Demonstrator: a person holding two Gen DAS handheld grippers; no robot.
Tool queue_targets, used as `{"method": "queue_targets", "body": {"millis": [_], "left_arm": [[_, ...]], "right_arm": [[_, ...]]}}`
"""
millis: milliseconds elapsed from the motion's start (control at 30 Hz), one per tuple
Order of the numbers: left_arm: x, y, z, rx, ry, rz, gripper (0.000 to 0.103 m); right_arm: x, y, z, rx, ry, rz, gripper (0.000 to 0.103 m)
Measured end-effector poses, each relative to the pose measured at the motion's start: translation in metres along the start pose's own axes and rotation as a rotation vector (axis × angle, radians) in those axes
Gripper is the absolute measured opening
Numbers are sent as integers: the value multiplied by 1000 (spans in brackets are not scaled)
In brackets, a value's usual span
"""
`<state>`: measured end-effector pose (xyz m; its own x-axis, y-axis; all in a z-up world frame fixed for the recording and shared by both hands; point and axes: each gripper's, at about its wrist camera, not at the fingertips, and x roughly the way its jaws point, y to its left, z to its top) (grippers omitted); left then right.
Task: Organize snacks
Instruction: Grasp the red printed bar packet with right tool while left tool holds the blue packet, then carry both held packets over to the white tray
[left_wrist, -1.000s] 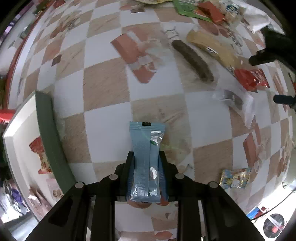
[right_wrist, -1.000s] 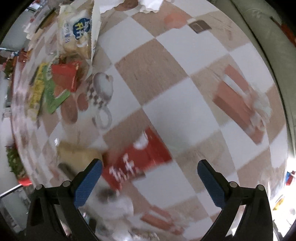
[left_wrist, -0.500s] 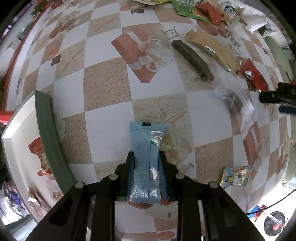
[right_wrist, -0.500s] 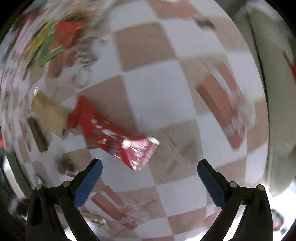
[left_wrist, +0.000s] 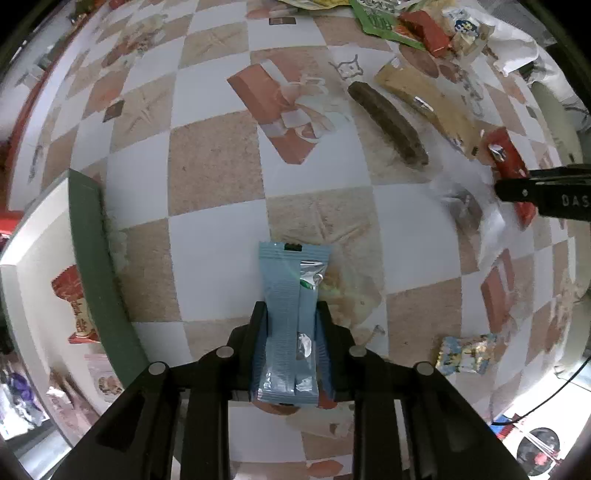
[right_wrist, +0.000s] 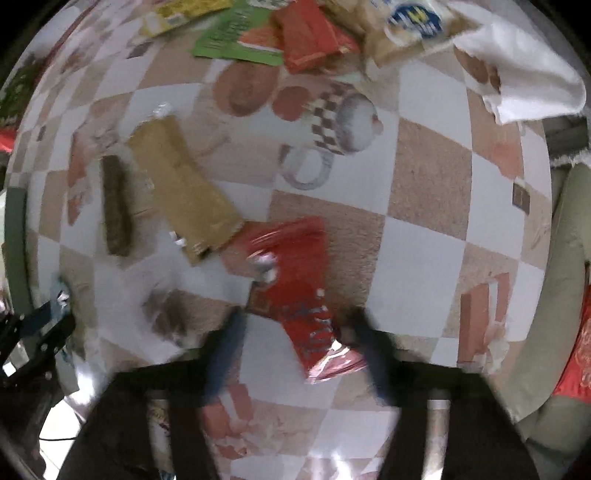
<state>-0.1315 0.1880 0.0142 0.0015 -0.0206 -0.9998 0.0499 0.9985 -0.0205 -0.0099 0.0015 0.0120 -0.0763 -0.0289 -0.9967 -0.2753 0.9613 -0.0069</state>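
My left gripper (left_wrist: 291, 314) is shut on a light blue snack packet (left_wrist: 290, 314) and holds it above the checkered tablecloth, right of the green-rimmed white tray (left_wrist: 92, 243). My right gripper (right_wrist: 299, 332) is blurred by motion; its fingers stand on either side of a red snack packet (right_wrist: 295, 288) lying on the cloth, with gaps still showing. The right gripper also shows at the right edge of the left wrist view (left_wrist: 546, 192), over the same red packet (left_wrist: 506, 158).
A tan packet (right_wrist: 181, 188), a dark brown bar (right_wrist: 116, 206) and a clear wrapped snack (right_wrist: 162, 306) lie left of the red packet. A pile of green, red and yellow packets (right_wrist: 280, 40) lies at the far edge. The tray holds several snacks (left_wrist: 74, 299).
The right gripper has swung and dropped over the red packet, and its fingers have come closer together around it. The left gripper has stayed still with the blue packet.
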Motion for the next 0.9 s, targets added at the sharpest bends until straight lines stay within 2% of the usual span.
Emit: {"method": "queue_targets", "body": {"millis": [67,200,367,400,567,600,633,900], "left_arm": [[0,1,-2,-6,-5,-39,26],[-13,4,-9,-2,-34,-78,26],[-33,10,-17,-10,-53,-121,26],[-38,12,-19,-8,-57,-130,26],[-55,21,-28,17,-86,-129,26],[-60,23,-30,19,-92,-129,26],[-64,27,-33,18,-100,-128,26],[-84,67,-54,-56,-149,-117,26]], "right_arm": [[-1,-1,-2,40,10,49,21],[-12,-11,-31,153,-3,187,21],[-26,-8,-66,205,-23,265,21],[-30,4,-77,211,-26,281,21],[-42,29,-92,173,-33,311,21],[-45,20,-104,166,-35,316,21],[-47,27,-107,152,-37,324,21],[-54,113,-93,-14,-35,344,21]]}}
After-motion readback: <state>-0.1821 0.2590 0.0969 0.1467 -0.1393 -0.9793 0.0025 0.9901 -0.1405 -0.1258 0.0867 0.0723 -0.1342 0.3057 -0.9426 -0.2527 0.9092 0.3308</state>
